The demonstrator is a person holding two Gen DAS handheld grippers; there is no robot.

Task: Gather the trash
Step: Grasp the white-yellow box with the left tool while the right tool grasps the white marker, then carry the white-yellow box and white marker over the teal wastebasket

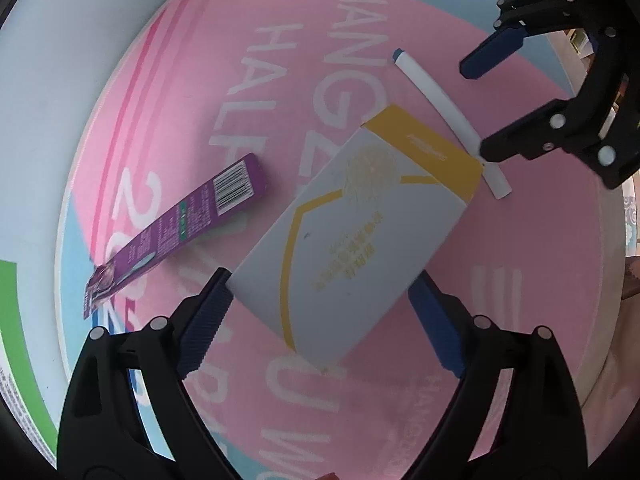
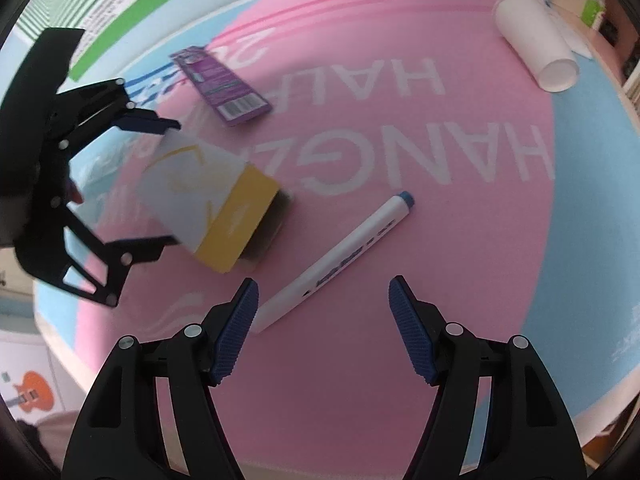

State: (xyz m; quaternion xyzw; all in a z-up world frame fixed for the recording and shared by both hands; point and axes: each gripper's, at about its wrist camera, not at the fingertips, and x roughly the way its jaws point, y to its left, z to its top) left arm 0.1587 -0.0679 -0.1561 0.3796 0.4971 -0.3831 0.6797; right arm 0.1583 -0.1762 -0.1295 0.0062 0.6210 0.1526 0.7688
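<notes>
White and yellow, the box (image 1: 360, 236) sits clamped between my left gripper's (image 1: 320, 304) pads, tilted and, judging by the shadow under it in the right wrist view, lifted clear of the pink mat (image 1: 280, 80). So I read the step in hand as carrying off the first piece of trash. No bin shows in either view, so I cannot say where it has to go.

My right gripper (image 2: 324, 320) is spread wide and holds nothing. It hangs above the near end of the marker (image 2: 336, 258), which lies flat on the mat with its blue cap pointing away from me. One pad sits over the marker's tail, so the fingers do not straddle the barrel.

Next, I think, the right side should shift left, drop until both pads flank the barrel, then close. The barrel is round and may roll, so I'd square up first.

Still to collect: the purple pack (image 1: 176, 236) just beyond the box, and the paper cup (image 2: 536, 52) lying on its side at the mat's far edge.
</notes>
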